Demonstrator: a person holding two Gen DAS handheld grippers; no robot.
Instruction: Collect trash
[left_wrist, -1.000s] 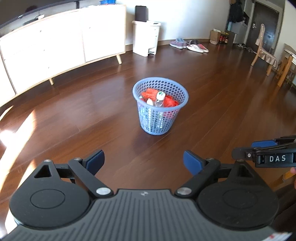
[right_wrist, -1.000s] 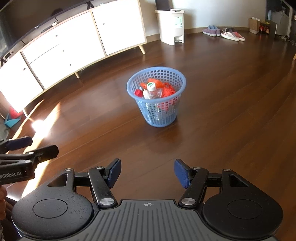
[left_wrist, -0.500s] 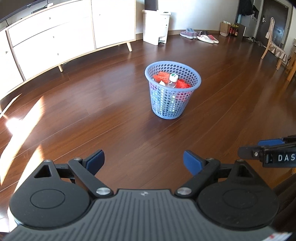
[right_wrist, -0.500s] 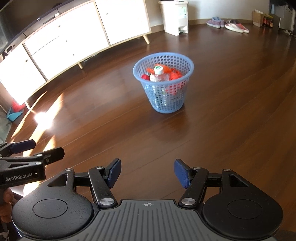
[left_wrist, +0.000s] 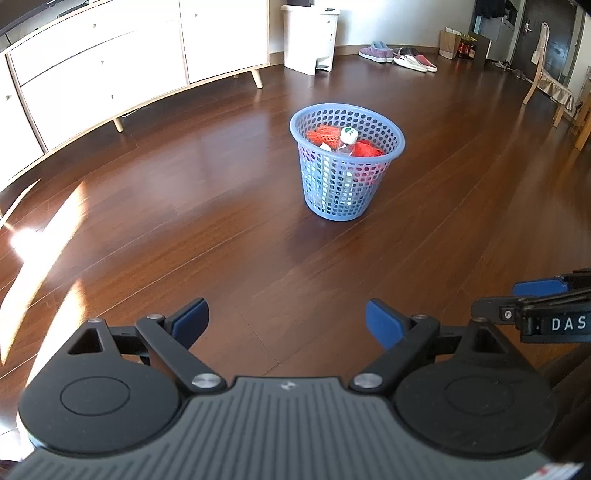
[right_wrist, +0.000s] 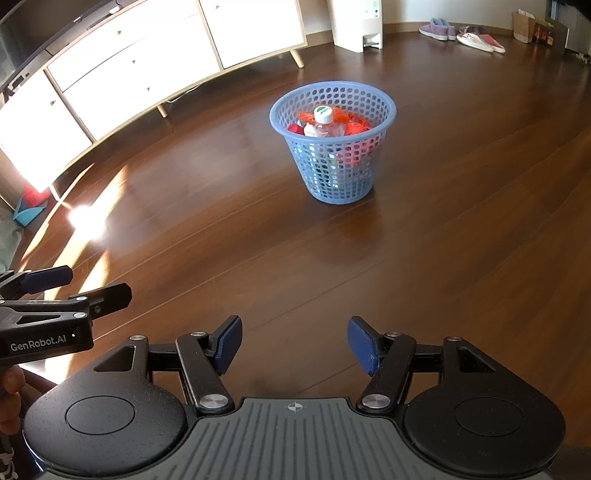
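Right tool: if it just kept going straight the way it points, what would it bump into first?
Probably the bare wood floor; the right tool tilts downward. The blue basket sits farther off, slightly right. Depth is uncertain.

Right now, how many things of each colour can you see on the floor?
Blue: 1, the blue perforated plastic basket
White: 2, the white pedal bin and the long white wooden sideboard
Purple: 1, the pair of purple slippers
Total: 4
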